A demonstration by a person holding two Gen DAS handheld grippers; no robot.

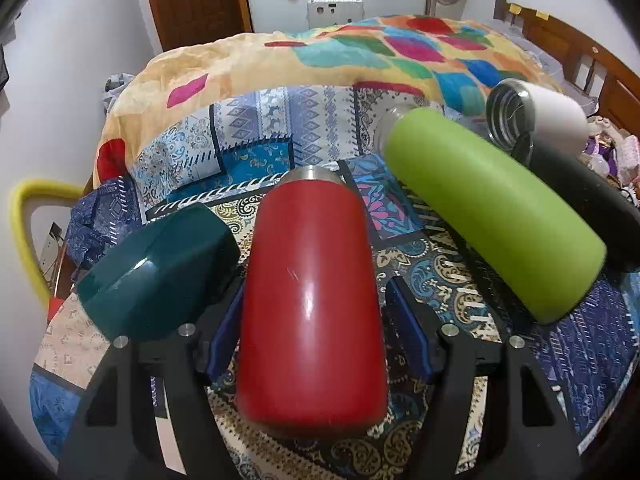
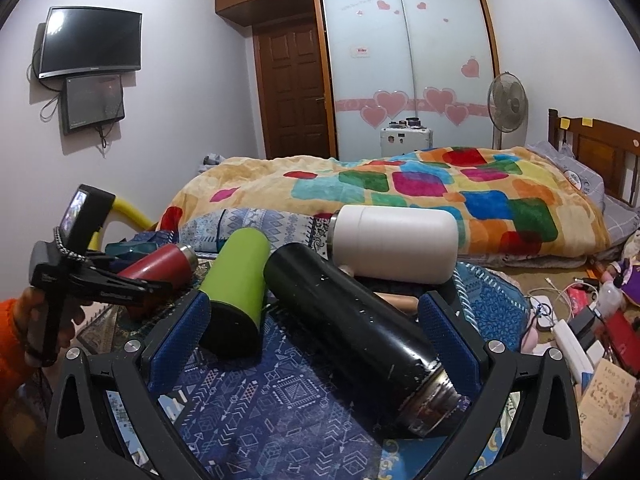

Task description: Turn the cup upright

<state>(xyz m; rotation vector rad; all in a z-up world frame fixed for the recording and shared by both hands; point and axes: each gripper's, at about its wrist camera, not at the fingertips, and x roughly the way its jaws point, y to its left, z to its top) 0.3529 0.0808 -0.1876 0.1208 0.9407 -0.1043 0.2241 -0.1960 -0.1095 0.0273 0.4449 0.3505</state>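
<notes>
Left hand-held gripper [image 1: 316, 344] straddles the red cup [image 1: 312, 304] lying on its side — jaws spread, pads just beside it, not clamping. Right hand-held gripper [image 2: 316, 340] is also spread wide, the black cup [image 2: 356, 336] lying between its fingers — green cup [image 2: 240, 284] at its left pad.

Red cup [image 1: 312, 304], green cup [image 1: 492, 208], black cup [image 2: 352, 324]

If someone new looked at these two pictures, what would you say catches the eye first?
The red flask lying on its side fills the left wrist view, framed by the open left gripper. Beside it lies the lime-green flask. In the right wrist view, the black flask lies between the open right gripper's fingers.
</notes>
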